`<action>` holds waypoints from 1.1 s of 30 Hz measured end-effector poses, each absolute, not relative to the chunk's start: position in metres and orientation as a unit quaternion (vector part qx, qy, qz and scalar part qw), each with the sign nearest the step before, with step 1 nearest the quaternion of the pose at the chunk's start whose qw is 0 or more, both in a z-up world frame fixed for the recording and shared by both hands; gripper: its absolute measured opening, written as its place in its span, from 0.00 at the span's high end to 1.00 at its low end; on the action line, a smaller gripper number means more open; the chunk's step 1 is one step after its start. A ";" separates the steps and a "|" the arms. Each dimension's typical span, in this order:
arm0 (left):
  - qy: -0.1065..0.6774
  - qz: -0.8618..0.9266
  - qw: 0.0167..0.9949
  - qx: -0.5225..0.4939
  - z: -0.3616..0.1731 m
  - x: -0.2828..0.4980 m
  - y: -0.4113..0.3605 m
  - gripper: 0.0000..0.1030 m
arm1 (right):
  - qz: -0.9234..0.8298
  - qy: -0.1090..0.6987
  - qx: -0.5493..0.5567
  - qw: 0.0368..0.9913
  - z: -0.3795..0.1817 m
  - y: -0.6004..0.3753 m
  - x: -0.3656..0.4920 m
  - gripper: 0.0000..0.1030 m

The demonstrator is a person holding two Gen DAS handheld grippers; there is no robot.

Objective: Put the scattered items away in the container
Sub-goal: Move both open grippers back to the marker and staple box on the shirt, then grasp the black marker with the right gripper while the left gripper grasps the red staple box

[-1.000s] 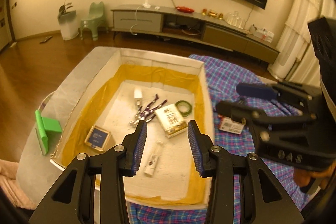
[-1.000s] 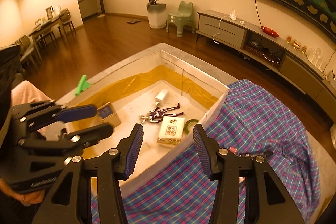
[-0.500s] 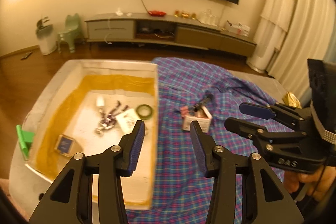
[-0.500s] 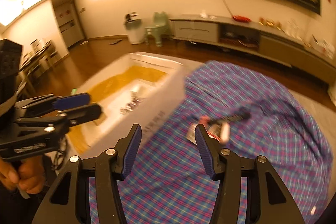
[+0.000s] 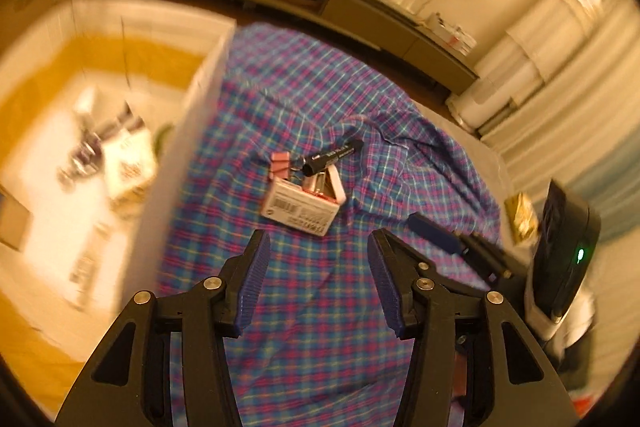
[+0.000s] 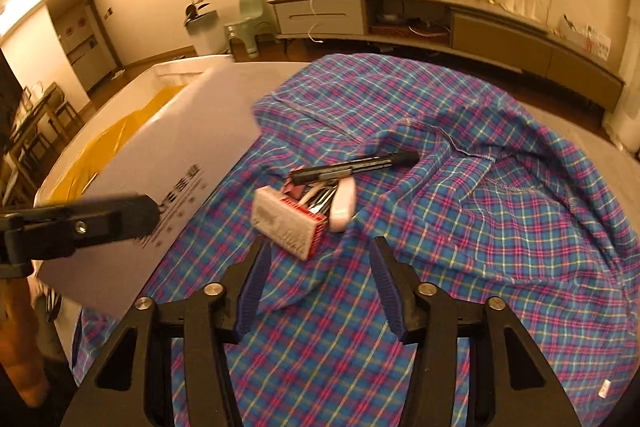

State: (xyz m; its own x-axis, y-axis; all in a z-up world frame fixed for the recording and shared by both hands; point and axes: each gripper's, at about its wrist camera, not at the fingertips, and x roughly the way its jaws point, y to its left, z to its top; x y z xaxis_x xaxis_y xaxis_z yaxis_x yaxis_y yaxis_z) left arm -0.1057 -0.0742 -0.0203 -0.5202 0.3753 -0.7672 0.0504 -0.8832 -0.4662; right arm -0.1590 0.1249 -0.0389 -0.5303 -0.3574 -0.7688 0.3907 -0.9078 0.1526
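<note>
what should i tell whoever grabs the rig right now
Left tongs: empty, jaws opening, above the plaid cloth.
Right tongs: empty, jaws closing with nothing between them, just short of the small carton.
On the cloth: the small carton, a black marker lying across it, a pink binder clip beside it.
Done: several items already lie in the white box, too blurred to name.
Left: carton, marker and clip go into the box.

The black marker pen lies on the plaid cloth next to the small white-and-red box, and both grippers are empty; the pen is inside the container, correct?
Not correct. The right wrist view shows the black marker pen outside the white container, on the plaid cloth beside the small white-and-red box.
</note>
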 end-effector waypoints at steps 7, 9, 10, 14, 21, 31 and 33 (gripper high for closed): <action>-0.239 0.827 0.055 -0.506 -0.053 -0.143 -0.062 0.48 | -0.864 -0.032 0.453 0.218 -0.058 0.129 -0.213 0.53; -0.243 0.826 0.056 -0.506 -0.059 -0.146 -0.062 0.48 | -0.850 -0.100 0.469 0.217 -0.068 0.138 -0.234 0.52; -0.239 0.827 0.055 -0.506 -0.061 -0.147 -0.061 0.48 | -0.842 -0.127 0.476 0.218 -0.072 0.141 -0.243 0.52; -0.236 0.823 0.072 -0.511 -0.072 -0.155 -0.058 0.47 | -0.808 -0.215 0.507 0.209 -0.095 0.145 -0.277 0.52; -0.235 0.816 0.067 -0.524 -0.096 -0.169 -0.047 0.46 | -0.780 -0.276 0.518 0.218 -0.119 0.146 -0.295 0.80; -0.246 0.816 0.056 -0.519 -0.106 -0.170 -0.053 0.39 | -0.802 -0.268 0.487 0.218 -0.089 0.188 -0.253 0.86; -0.253 0.814 0.054 -0.520 -0.109 -0.173 -0.053 0.39 | -0.808 -0.249 0.486 0.221 -0.084 0.189 -0.238 0.86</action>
State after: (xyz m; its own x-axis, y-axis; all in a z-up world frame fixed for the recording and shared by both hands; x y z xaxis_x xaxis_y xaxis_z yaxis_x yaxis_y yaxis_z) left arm -0.1728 -0.0526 -0.1092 -0.4532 0.3522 -0.8189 0.1749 -0.8657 -0.4690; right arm -0.2384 0.1890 -0.0835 -0.4296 -0.5997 -0.6751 0.1154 -0.7780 0.6176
